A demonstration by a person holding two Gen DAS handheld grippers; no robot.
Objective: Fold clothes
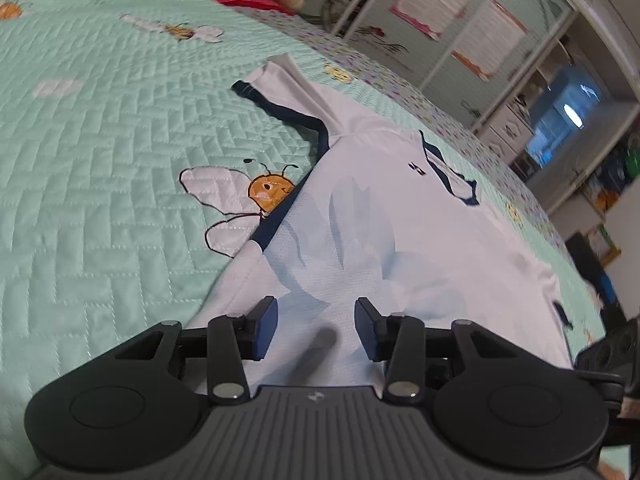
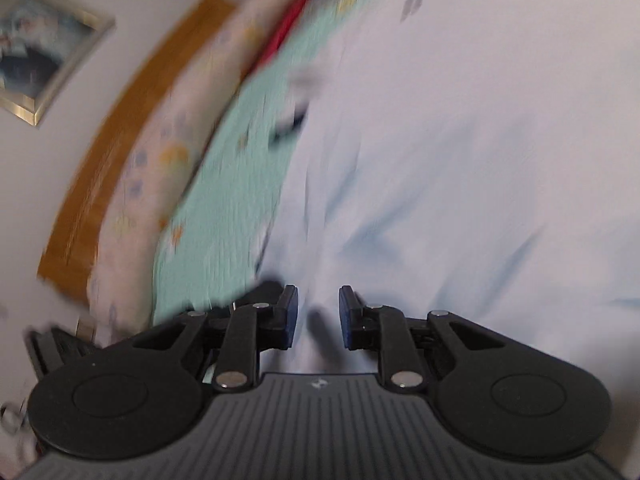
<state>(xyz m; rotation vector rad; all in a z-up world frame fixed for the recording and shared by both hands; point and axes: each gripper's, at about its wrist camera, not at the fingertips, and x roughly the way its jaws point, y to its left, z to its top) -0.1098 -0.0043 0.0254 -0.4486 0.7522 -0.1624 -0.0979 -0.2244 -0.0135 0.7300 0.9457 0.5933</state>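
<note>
Shirt (image 1: 380,216), white with navy trim, lies spread face-up on the mint quilted bed (image 1: 100,152), seemingly flattened for folding, while the left gripper (image 1: 316,328) and right gripper (image 2: 318,316) hover over its hem, both parted and empty.

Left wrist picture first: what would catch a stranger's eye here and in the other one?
A white shirt with dark navy trim lies spread on a mint-green quilted bedspread, beside a printed orange bee. The left tongs hang open over the shirt's near edge. In the blurred right wrist view, the right tongs are open over the same pale fabric.
</note>
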